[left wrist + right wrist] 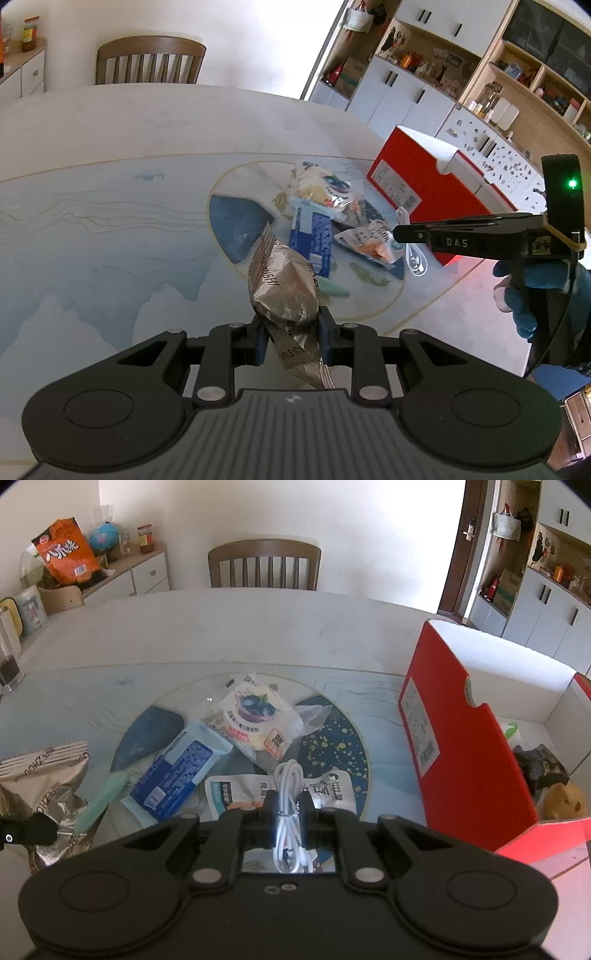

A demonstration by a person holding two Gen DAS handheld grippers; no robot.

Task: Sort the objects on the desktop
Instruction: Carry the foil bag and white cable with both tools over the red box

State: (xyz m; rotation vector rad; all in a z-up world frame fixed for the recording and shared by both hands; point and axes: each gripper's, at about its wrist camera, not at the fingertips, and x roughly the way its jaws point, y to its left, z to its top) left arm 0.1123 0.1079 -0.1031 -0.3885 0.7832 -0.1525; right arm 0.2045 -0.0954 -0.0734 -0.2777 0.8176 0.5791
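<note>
left claw [290, 334] clamps the silver packet [284, 291]; right claw [287, 808] clamps the, seemingly coiled, white cable [286, 794].

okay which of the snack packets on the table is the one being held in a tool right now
The crinkled silver foil packet, pinched in the left tool. The blue, blueberry and white packets lie loose on the round mat.

Left black plastic two-finger gripper [290, 332]: ribbed grey top plate behind the claw, round discs either side, silver screw heads on the linkage, blue finger pads [325, 334]. Right black plastic two-finger gripper [287, 806]: same build; seen side-on, white "DAS" lettering, green lamp, yellow band. Blue-gloved hand [532, 291] behind it.
</note>
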